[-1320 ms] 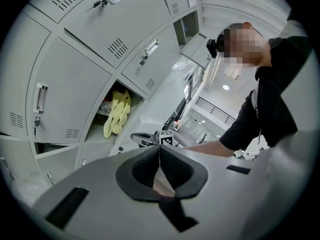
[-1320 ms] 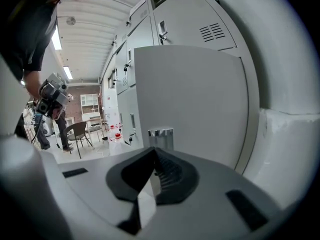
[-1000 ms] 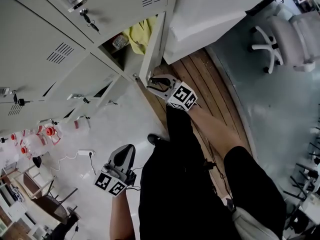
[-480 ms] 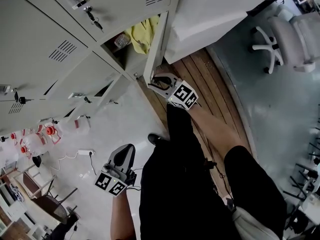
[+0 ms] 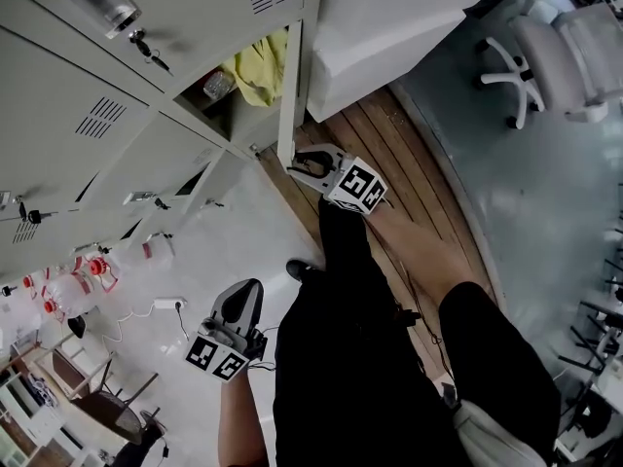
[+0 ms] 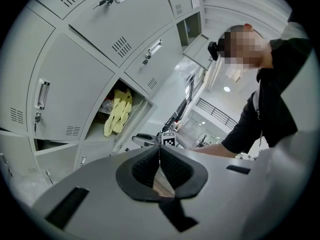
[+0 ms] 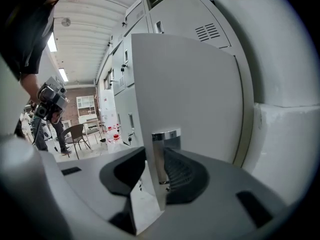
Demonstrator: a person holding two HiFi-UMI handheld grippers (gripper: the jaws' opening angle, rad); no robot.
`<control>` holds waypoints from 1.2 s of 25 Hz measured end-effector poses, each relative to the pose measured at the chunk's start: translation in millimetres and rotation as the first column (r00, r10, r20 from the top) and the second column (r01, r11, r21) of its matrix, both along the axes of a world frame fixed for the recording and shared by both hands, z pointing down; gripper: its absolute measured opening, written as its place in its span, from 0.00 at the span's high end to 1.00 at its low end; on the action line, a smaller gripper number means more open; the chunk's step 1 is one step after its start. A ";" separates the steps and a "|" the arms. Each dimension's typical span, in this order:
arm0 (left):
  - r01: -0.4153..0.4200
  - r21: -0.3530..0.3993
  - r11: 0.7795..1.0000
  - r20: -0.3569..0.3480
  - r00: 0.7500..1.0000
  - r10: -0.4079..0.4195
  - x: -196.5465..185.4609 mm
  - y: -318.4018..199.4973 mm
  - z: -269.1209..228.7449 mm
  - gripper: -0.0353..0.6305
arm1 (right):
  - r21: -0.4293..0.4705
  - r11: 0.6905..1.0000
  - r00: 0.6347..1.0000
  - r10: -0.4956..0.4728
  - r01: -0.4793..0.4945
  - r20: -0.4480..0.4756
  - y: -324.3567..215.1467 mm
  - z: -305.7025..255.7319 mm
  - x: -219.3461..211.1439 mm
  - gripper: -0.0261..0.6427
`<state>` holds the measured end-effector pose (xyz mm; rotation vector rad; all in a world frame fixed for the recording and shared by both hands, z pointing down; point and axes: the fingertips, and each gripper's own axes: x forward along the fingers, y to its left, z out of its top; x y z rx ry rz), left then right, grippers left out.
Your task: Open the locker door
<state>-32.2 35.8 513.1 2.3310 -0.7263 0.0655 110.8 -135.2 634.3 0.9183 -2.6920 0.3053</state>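
The grey locker door [image 5: 291,90] stands swung out edge-on from its compartment, which holds a yellow cloth [image 5: 255,66] and a clear bottle [image 5: 216,85]. My right gripper [image 5: 304,164] is at the door's lower free edge. In the right gripper view the door panel [image 7: 185,99] and its chrome handle [image 7: 161,156] sit between the jaws of the right gripper [image 7: 157,170], and the pads are closed on them. My left gripper [image 5: 241,305] hangs low beside the person's leg with its jaws together and nothing in them. The left gripper [image 6: 160,165] faces the open compartment [image 6: 117,111].
A white block [image 5: 389,27] stands just right of the door. A wooden floor strip [image 5: 419,173] and an office chair [image 5: 550,56] lie further right. Neighbouring lockers [image 5: 88,115] are closed. Red-capped bottles [image 5: 58,285] and a power strip [image 5: 167,303] lie on the floor at left.
The locker door has swung a little further out from the compartment with my right gripper still on its edge. The left gripper has stayed where it was.
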 end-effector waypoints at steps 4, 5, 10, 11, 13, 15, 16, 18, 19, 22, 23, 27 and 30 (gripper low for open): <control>-0.019 0.005 1.000 0.003 1.000 0.019 4.9 -3.9 -0.5 0.92 | -0.010 1.000 1.000 0.023 -0.023 0.000 1.4 1.4 5.5 0.77; -0.024 0.007 1.000 0.003 1.000 0.024 6.0 -4.7 -0.9 0.92 | -0.010 1.000 1.000 0.028 -0.028 0.000 2.1 1.6 7.1 0.77; -0.055 0.014 0.998 0.005 0.998 0.055 13.2 -7.6 -5.1 0.92 | -0.010 0.999 0.999 0.046 -0.046 -0.016 7.5 1.1 16.9 0.77; -0.063 0.016 0.998 0.005 0.998 0.063 15.1 -8.0 -6.0 0.92 | -0.010 0.999 0.999 0.051 -0.051 -0.019 8.9 1.1 19.5 0.77; -0.079 0.016 0.997 0.004 0.997 0.079 19.0 -9.3 -7.1 0.92 | -0.012 0.998 0.998 0.061 -0.061 -0.024 11.9 1.2 25.1 0.78; -0.094 0.016 0.995 0.002 0.996 0.094 23.5 -11.0 -7.1 0.92 | -0.012 0.997 0.997 0.071 -0.072 -0.028 14.6 1.6 31.7 0.78; -0.103 0.016 0.995 0.001 0.995 0.103 26.2 -11.9 -6.8 0.92 | -0.012 0.997 0.997 0.077 -0.077 -0.030 15.6 1.5 35.4 0.78; -0.123 0.013 0.992 0.000 0.992 0.123 32.1 -13.3 -5.6 0.92 | -0.011 0.996 0.995 0.089 -0.089 -0.034 17.6 1.3 42.7 0.78; -0.132 0.011 0.991 0.000 0.991 0.132 35.3 -13.8 -4.9 0.92 | -0.012 0.995 0.995 0.095 -0.096 -0.033 18.9 1.3 46.5 0.78; -0.161 0.007 0.987 -0.004 0.987 0.161 46.6 -15.6 -3.9 0.92 | -0.012 0.993 0.993 0.114 -0.115 -0.032 23.2 1.3 60.1 0.78; -0.170 0.007 0.985 -0.005 0.985 0.170 50.3 -16.5 -3.8 0.92 | -0.014 0.993 0.992 0.121 -0.121 -0.033 24.3 1.6 64.8 0.78; -0.200 0.006 0.980 -0.007 0.980 0.200 64.2 -20.0 -4.3 0.92 | -0.022 0.990 0.989 0.141 -0.142 -0.041 28.7 2.2 83.4 0.77; -0.216 0.005 0.976 -0.010 0.976 0.216 73.6 -23.0 -5.4 0.92 | -0.025 0.988 0.987 0.153 -0.154 -0.049 31.1 1.7 96.8 0.77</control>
